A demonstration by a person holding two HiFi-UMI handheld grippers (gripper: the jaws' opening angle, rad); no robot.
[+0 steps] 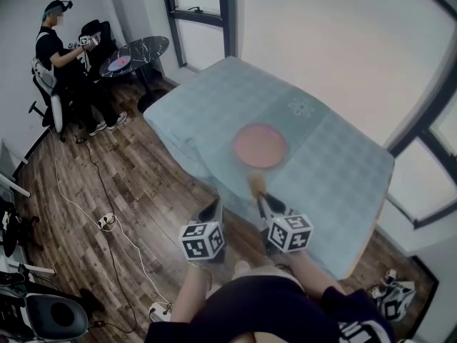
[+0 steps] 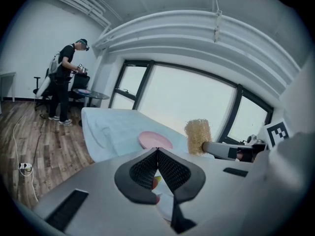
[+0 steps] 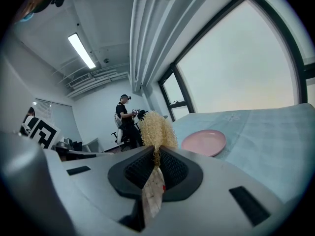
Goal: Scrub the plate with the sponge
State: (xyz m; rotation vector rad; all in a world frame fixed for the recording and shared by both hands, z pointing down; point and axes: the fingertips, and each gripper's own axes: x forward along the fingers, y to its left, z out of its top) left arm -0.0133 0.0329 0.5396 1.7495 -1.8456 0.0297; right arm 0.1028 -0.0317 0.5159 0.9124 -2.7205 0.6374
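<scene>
Two hand-held grippers are shown at the near edge of a table [image 1: 335, 177] draped in pale blue cloth. The right gripper [image 3: 156, 154] is clamped on the base of a straw-coloured fibrous sponge [image 3: 156, 129], whose bulk stands out beyond the jaw tips. A paper label [image 3: 151, 195] hangs from the sponge behind the jaws. The left gripper [image 2: 157, 150] is closed tip to tip, with nothing held between its jaws.

The pink plate [image 1: 259, 146] is seen lying flat near the middle of the cloth, apart from both grippers. It is not yet touched by the sponge, which is held in the air on the plate's near side.

The step in hand is judged to be the approach. It is best done by the sponge being lowered until its free end is pressed onto the plate's inner face, with the jaw tips kept clear of the rim. Since the plate lies loose on cloth and is likely to slide, its near rim should be steadied by the left gripper while short circular strokes are made.
</scene>
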